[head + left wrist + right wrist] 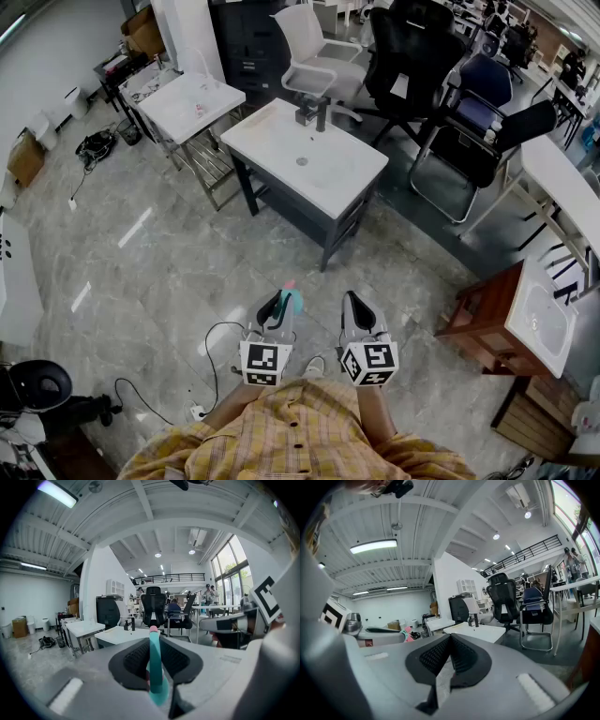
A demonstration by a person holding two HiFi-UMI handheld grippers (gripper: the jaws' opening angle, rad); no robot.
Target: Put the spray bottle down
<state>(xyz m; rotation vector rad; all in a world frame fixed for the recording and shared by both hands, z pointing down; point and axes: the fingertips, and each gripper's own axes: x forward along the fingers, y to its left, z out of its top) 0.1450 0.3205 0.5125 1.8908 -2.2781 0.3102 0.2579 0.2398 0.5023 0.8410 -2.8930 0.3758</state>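
The spray bottle (292, 300) is teal with a pink tip, and my left gripper (281, 307) is shut on it, low in the head view and held over the floor. In the left gripper view the bottle (154, 667) stands upright between the dark pads of the left gripper (155, 660), its pink tip poking above them. My right gripper (352, 302) hangs just to the right of it, shut with nothing in it. In the right gripper view the right gripper (449, 654) has its pads meeting.
A white washbasin counter (330, 178) with a dark tap stands a few steps ahead, and a smaller white table (192, 103) is beyond it to the left. Office chairs (412, 56) crowd the back. A wooden vanity (487, 323) stands at the right. Cables (211, 375) lie on the floor.
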